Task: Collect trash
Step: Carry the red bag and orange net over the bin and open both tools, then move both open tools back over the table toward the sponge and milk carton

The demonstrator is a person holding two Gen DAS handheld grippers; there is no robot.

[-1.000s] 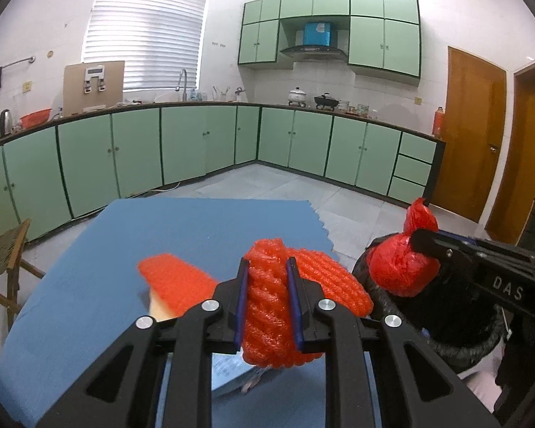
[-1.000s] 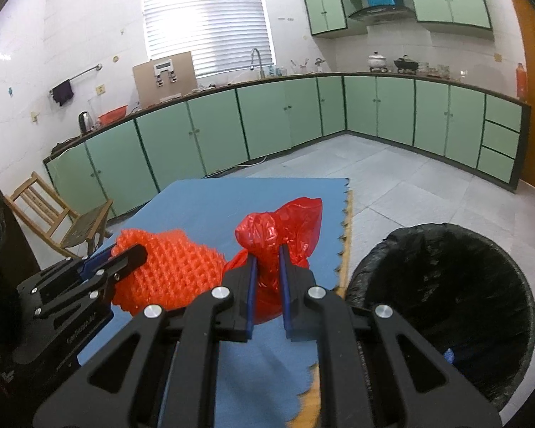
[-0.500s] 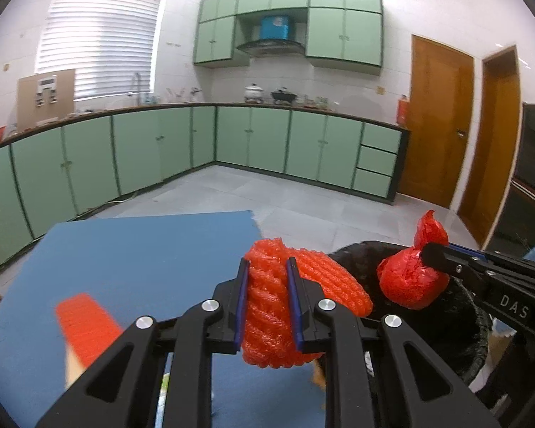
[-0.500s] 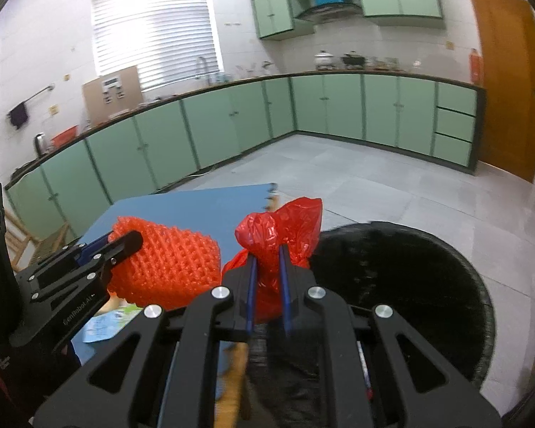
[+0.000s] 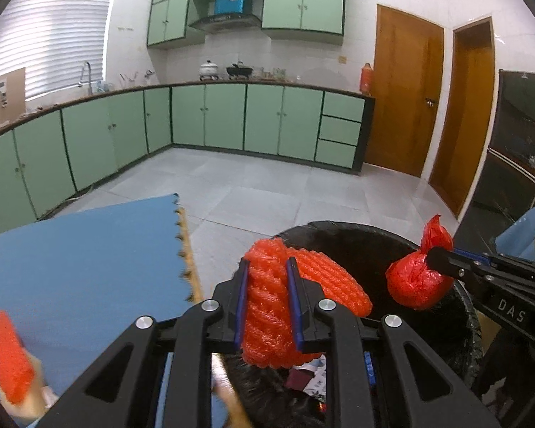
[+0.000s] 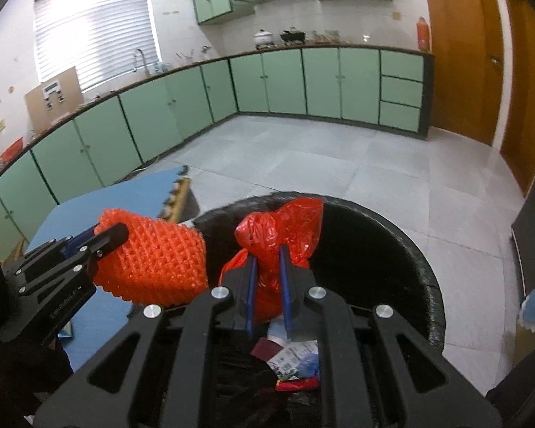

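My left gripper (image 5: 266, 267) is shut on a rolled orange foam net (image 5: 267, 306) and holds it over the near left rim of the black-lined trash bin (image 5: 356, 246). In the right wrist view that orange foam net (image 6: 153, 256) hangs just left of the trash bin (image 6: 403, 249). My right gripper (image 6: 267, 253) is shut on a knotted red plastic bag (image 6: 278, 232) above the bin's opening. The red plastic bag (image 5: 415, 281) also shows at the right of the left wrist view. Wrappers and scraps (image 6: 292, 360) lie at the bottom of the bin.
A blue foam mat (image 5: 82, 260) covers the table to the left of the bin, with another orange foam piece (image 5: 7, 356) at its near left edge. Green cabinets (image 5: 232, 117) ring the tiled floor (image 5: 267, 189). Wooden doors (image 5: 406, 96) stand at the right.
Both grippers have swung right and slightly down from over the blue mat to over the bin, each still holding its item. The mat has slid left in both views.
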